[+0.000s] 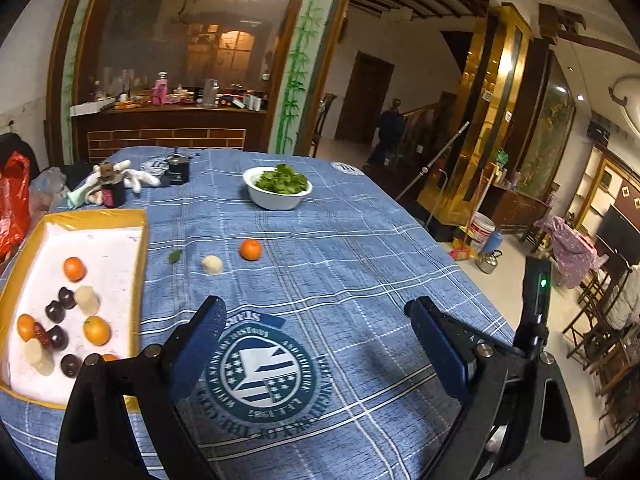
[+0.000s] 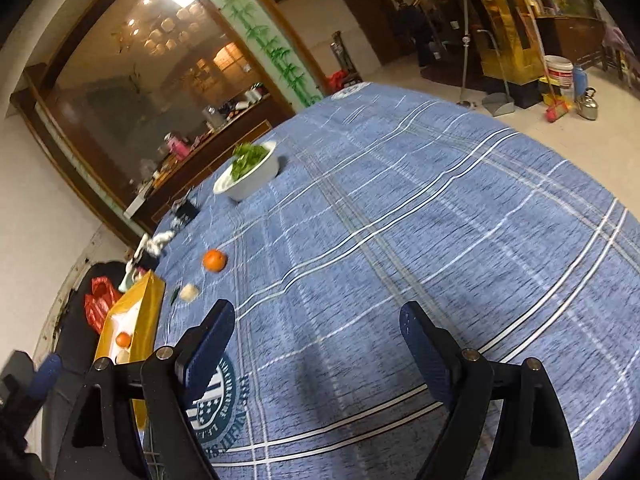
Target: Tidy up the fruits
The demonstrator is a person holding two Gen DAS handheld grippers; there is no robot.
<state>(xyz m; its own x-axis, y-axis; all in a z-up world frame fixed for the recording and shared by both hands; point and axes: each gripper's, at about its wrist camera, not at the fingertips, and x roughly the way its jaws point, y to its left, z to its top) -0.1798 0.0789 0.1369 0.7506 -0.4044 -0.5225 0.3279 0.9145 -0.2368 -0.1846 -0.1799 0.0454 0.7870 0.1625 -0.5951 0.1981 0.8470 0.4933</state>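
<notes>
left finger (image 1: 200, 336) hides part of an orange (image 1: 109, 357) in the tray (image 1: 138, 280).

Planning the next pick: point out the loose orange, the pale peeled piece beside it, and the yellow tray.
loose orange (image 1: 251, 249), left wrist view, middle of its skin.
pale peeled piece (image 1: 212, 264), left wrist view, its top.
yellow tray (image 1: 141, 264), left wrist view, its right rim.

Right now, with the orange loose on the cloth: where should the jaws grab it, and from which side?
Probably across the middle of the orange, from above: it is round, sits alone, the pale piece lies clear beside it, and both the left gripper and the right gripper are open.
</notes>
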